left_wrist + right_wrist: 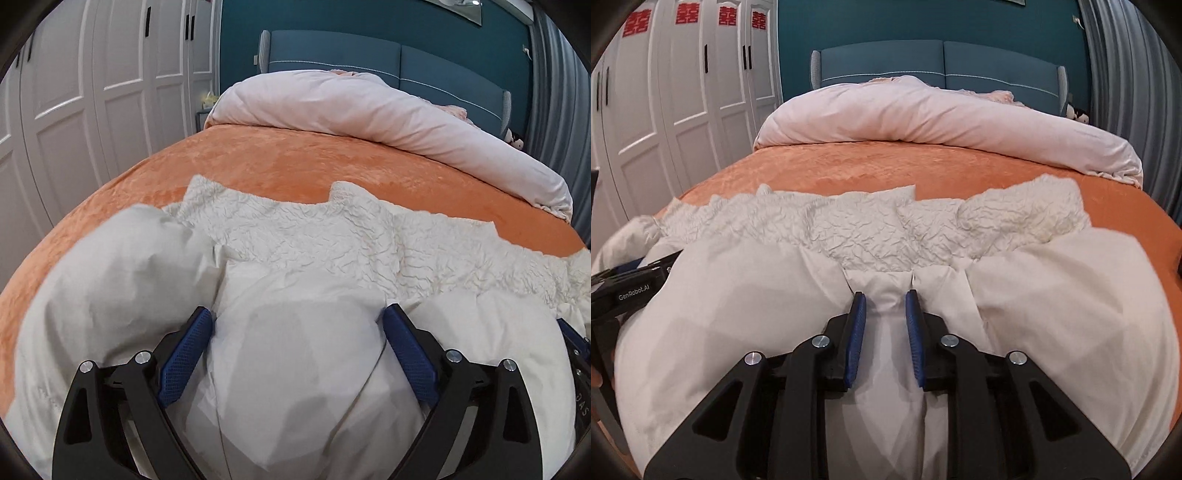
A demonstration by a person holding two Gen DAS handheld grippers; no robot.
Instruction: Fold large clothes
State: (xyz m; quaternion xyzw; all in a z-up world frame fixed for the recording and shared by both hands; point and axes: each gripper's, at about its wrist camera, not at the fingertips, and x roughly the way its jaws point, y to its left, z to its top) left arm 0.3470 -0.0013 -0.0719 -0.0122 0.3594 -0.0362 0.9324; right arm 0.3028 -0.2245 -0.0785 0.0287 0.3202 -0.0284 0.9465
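step: lay fold down | white padded coat (pixel 295 369) lies across near end of orange bed (pixel 277 162) | left claw (pixel 299 317) wide open, gripping nothing | right claw (pixel 884 299) narrowed around a fabric pleat, apparently pinching | advice: lower evenly, smooth before releasing

Soft, even indoor light, moderately bright, no glare. Strong fisheye bending curves the wardrobe doors (pixel 92 92) and leaves dark corners. The pale garment (pixel 110 258) blurs at left; faint shadows fall at bottom centre.
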